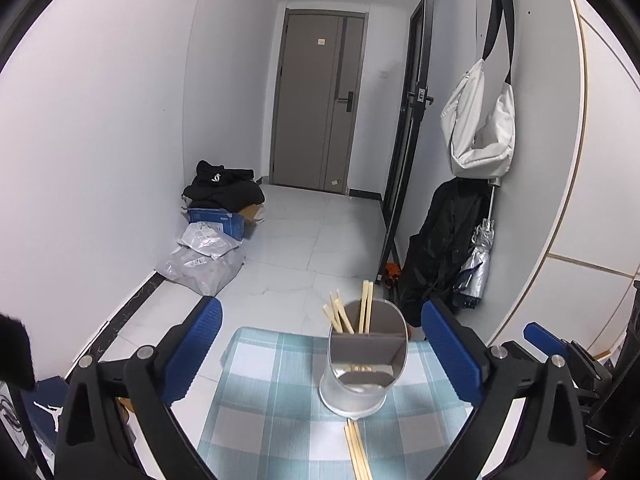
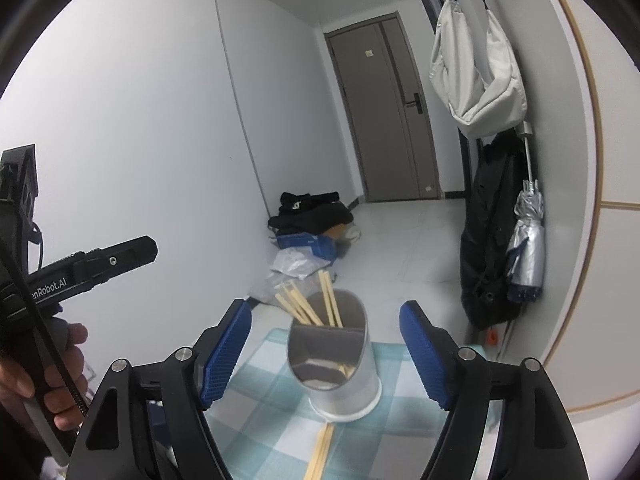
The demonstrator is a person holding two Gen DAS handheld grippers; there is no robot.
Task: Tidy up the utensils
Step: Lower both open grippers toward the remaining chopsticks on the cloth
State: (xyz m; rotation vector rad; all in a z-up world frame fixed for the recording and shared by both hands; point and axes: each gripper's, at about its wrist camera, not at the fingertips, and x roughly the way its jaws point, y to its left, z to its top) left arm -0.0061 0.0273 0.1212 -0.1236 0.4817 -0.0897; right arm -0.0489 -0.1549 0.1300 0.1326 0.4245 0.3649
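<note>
Left wrist view: chopsticks (image 1: 357,452) on counter (image 1: 256,392), near holder (image 1: 362,364); light, stiff, slippery, best pinched mid-length. Both hand-held grippers (image 1: 322,354) (image 2: 326,354) wide, empty.

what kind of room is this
Probably the entrance hallway of a flat: a closed front door with a lock at the far end, a white bag and folded umbrella hanging on the wall, and a tiled floor.

— What do the grippers look like?
— Both the left gripper (image 1: 322,352) and the right gripper (image 2: 326,350) have black frames, ribbed blue pads (image 2: 226,350) and silver screws (image 2: 182,354).
— Markings?
— White lettering on the left one, near the hand (image 2: 52,376).
</note>
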